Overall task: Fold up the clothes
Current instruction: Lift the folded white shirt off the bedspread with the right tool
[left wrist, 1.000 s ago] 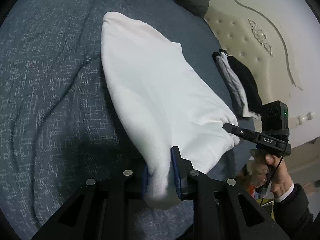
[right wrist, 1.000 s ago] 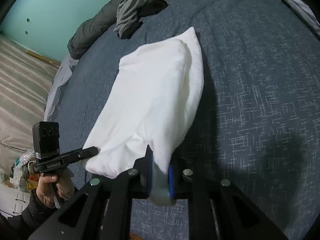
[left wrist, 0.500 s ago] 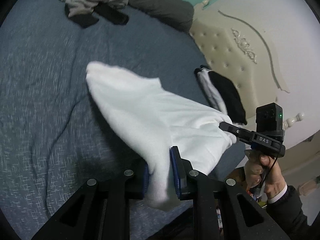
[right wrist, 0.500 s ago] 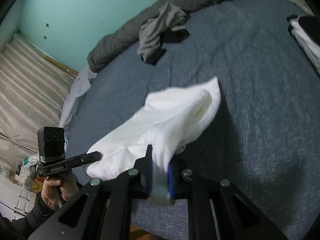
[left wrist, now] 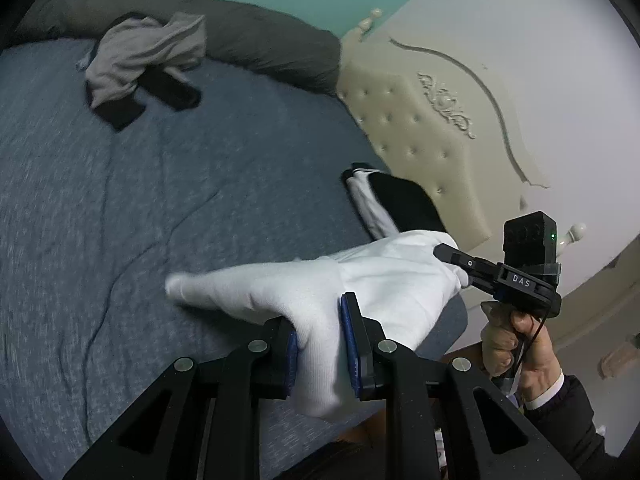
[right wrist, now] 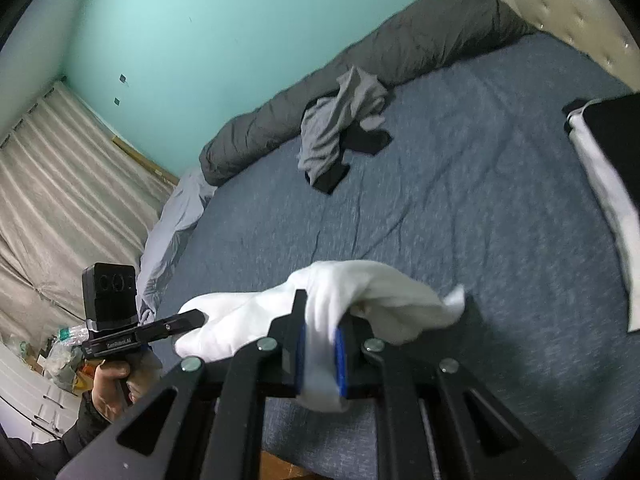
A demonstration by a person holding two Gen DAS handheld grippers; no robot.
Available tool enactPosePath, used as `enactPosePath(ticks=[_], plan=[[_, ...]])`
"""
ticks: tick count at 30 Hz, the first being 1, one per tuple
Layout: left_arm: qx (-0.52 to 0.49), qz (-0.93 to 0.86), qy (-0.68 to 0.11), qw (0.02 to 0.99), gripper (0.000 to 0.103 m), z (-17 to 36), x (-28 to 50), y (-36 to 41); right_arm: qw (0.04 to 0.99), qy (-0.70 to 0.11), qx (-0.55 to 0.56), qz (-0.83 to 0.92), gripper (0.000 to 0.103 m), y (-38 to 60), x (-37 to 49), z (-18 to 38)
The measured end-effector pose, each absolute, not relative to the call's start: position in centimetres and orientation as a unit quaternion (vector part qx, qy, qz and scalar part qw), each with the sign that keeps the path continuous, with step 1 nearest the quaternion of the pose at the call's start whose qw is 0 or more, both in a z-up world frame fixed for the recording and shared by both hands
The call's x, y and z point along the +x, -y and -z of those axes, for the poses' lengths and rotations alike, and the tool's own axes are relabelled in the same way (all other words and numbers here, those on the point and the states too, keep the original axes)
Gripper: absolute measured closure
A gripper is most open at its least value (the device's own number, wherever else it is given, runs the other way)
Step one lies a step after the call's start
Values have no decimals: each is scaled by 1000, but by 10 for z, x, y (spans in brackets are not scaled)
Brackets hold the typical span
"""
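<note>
Taking the blue bedspread (left wrist: 120,208) as the landmark and reading across the left wrist view: at its far left lies a crumpled grey garment (left wrist: 140,56) on top of a black one (left wrist: 168,94), both just in front of a rolled dark grey duvet (left wrist: 260,44) that runs along the bed's far edge. Toward the near edge of the bedspread, the white garment (left wrist: 360,280) hangs above the cover, stretched between the two tools. The left gripper (left wrist: 320,344) pinches one bunched corner between its blue pads (left wrist: 350,344). Further right, by the cream tufted headboard (left wrist: 420,128), a folded stack of black and white clothes (left wrist: 384,204) sits at the bedspread's edge. Rightmost, the right gripper (left wrist: 444,250), held in the person's hand (left wrist: 508,340), clamps the garment's other corner; in its own view the cloth fills the narrow gap between its pads (right wrist: 339,360), a loose end drooping toward the bedspread.
</note>
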State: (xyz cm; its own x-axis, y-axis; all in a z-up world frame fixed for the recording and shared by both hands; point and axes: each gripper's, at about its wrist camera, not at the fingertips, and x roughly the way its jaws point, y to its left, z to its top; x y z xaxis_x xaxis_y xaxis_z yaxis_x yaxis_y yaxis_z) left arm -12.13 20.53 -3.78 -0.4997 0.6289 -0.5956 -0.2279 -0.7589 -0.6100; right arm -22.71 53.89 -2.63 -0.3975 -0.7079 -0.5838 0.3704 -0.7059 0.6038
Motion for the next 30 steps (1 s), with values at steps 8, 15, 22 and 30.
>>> enactPosePath(ticks=[8,15,22,30], plan=[[-418,-834,229,277,82,3,-142,-246,323,185,411,832,92,-576,-243,-19],[-408,-839,218,288,82,-26,-171,-280,309,179,393,847,92,-612,-267,-50],[-406,-842,200,293,82,-52,-218,-319,295,184,373,860,92,-648,-303,-69],[-406,-841,193,299,82,-67,-275,-360,287,187,354,870,92,-691,-348,-85]])
